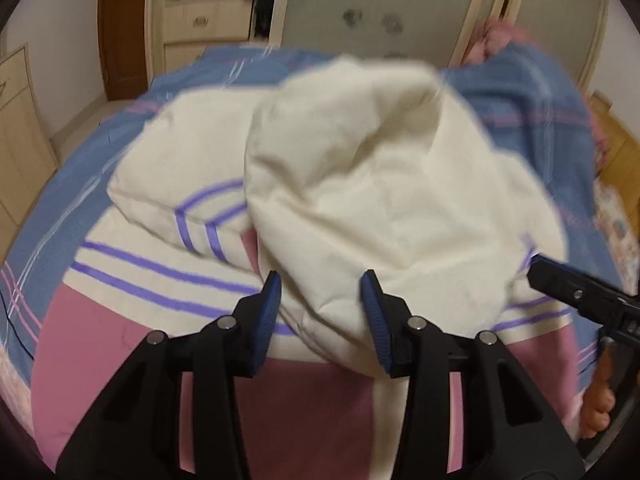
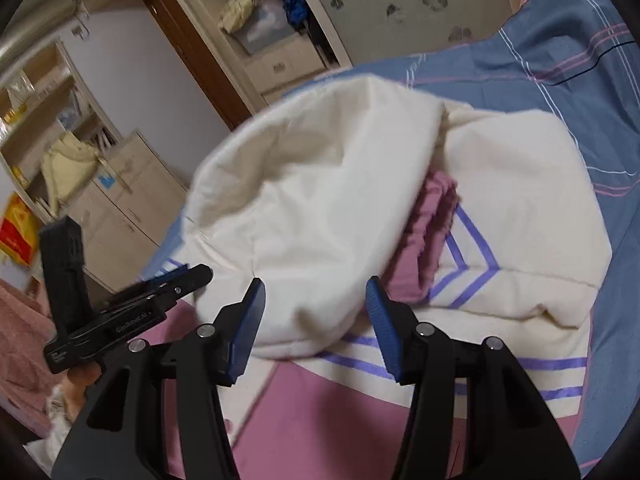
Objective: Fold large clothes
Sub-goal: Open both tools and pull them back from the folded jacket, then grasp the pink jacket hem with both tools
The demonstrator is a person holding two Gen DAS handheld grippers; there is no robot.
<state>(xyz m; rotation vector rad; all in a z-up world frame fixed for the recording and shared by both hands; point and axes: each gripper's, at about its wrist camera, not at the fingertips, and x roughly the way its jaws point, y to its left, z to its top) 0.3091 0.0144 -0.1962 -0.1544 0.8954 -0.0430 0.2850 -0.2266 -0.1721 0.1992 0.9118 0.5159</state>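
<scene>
A bed [image 1: 532, 92], covered by a blue sheet with pink and white lines, carries the garment [image 1: 360, 168]: a large cream and pink piece with purple stripes, lying across the sheet with a cream section doubled over its middle. A wardrobe [image 2: 280, 60] stands behind the bed. The left gripper [image 1: 320, 292] has its jaws parted, cream cloth lying between them without being pinched. The right gripper [image 2: 316, 296] likewise stands open over the cream fold.
</scene>
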